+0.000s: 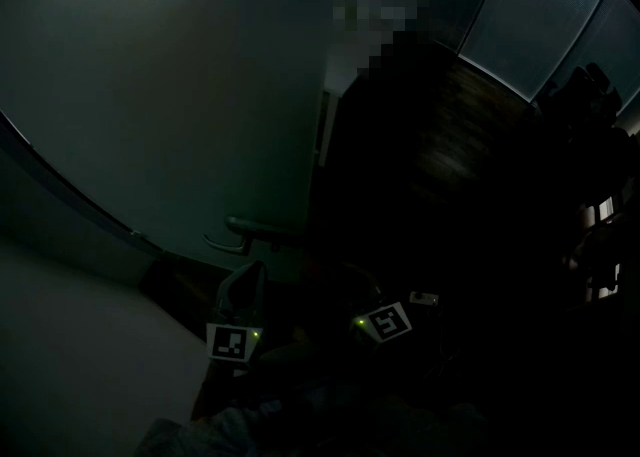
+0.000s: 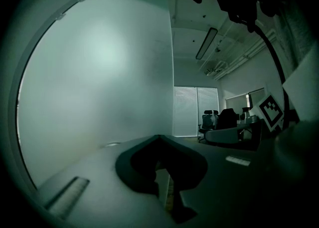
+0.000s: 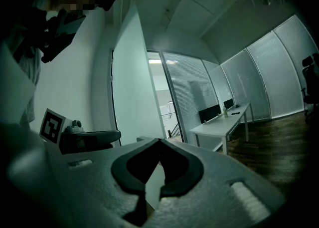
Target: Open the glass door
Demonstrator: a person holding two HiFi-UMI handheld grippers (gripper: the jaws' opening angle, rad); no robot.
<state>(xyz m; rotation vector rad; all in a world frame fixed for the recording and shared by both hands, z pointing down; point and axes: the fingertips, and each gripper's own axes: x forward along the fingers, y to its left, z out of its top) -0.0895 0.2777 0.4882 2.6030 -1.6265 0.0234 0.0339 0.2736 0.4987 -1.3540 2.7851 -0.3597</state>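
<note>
The frosted glass door fills the left of the dim head view. Its lever handle juts out near the door's right edge. My left gripper hangs just below that handle, with its marker cube behind it. In its own view the left gripper is shut and empty, with the glass door on its left. My right gripper is held beside it. The right gripper is shut with nothing in it, and it looks past the door's edge.
A dark wooden floor lies right of the door, with blinds beyond. Office chairs stand in the room. A white desk runs along a blind-covered wall. The person stands behind the grippers.
</note>
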